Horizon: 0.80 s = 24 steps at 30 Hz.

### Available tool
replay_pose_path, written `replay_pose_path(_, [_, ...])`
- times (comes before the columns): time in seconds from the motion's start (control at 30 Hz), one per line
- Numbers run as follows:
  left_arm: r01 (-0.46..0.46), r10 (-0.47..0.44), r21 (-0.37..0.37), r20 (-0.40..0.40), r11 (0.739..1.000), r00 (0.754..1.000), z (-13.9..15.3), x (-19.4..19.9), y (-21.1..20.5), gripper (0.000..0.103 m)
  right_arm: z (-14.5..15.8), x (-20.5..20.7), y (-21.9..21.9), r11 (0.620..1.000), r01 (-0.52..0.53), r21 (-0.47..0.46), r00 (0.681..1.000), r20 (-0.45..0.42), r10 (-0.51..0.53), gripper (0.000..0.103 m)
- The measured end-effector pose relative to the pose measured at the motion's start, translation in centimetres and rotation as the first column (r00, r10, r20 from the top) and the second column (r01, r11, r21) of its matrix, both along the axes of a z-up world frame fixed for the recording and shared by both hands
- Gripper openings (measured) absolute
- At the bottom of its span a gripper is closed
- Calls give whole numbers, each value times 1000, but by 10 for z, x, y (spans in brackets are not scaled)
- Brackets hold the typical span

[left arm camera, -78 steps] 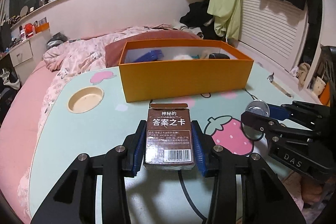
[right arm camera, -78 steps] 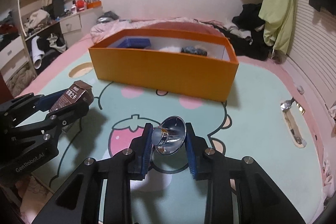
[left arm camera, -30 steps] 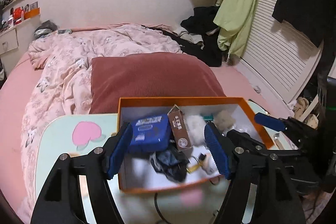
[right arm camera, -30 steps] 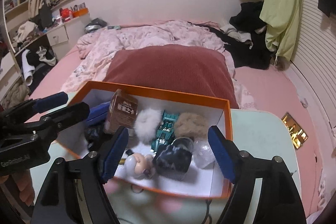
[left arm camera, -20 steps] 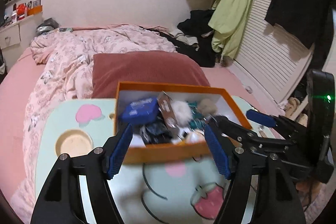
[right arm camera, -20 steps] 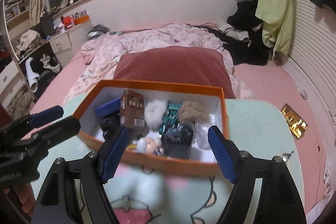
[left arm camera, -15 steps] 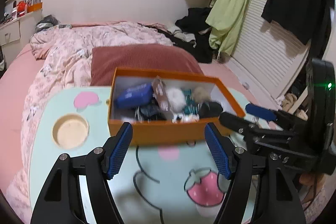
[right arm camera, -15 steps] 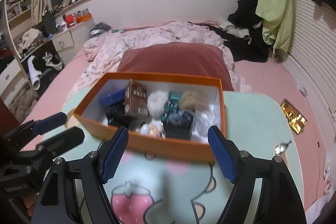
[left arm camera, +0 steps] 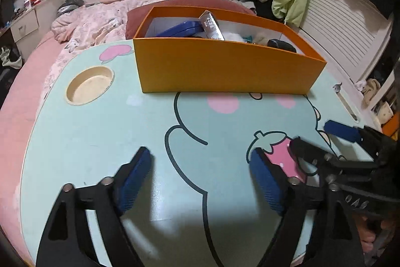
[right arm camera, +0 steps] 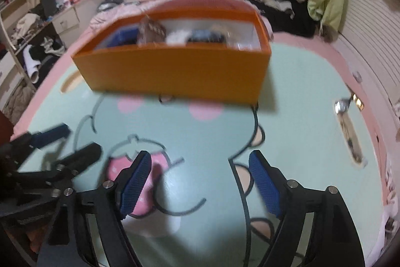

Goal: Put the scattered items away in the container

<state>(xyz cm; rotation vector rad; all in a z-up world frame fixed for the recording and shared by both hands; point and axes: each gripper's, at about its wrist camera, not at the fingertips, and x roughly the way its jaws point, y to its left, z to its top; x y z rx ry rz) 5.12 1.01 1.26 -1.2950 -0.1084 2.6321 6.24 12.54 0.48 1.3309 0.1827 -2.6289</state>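
Since the card box (left arm camera: 212,24) and other bits already sit in the orange box (left arm camera: 225,71), your left gripper (left arm camera: 200,182) and right gripper (right arm camera: 200,182), jaws just widened, hover spread and empty above the table (left arm camera: 100,131).

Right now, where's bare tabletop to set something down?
Free: the table between the round recess, the orange box front wall and both open grippers, left gripper, right gripper. Crowded: inside the box.

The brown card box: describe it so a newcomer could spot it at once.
Find the orange container at the far side of the mint cartoon table. Inside, beside a flat blue case, the brown card box leans above the rim, the only brown printed carton.
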Motion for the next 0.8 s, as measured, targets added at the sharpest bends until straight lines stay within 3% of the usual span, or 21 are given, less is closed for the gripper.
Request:
replay_pose_path(0.03, [1,-1,4,-8,1000,1000,-1,1,-1,88,-3,-1,2,1000,25,17,1000,0,-25,98])
replay_pose_path(0.1, [7,-7,17,-15,1000,1000,-2,1,-2,103,-6,-3,9,998,57,5,998,2,-57,103])
replay_pose_path(0.23, [22,-23,-38,-16,999,1000,-5,1,6,103,-9,-3,11,998,67,9,998,-8,-67,103])
replay_pose_path(0.8, [20,-21,-64,-16,998,1000,-7,4,8,103,-7,-4,12,998,67,4,997,-23,-67,103])
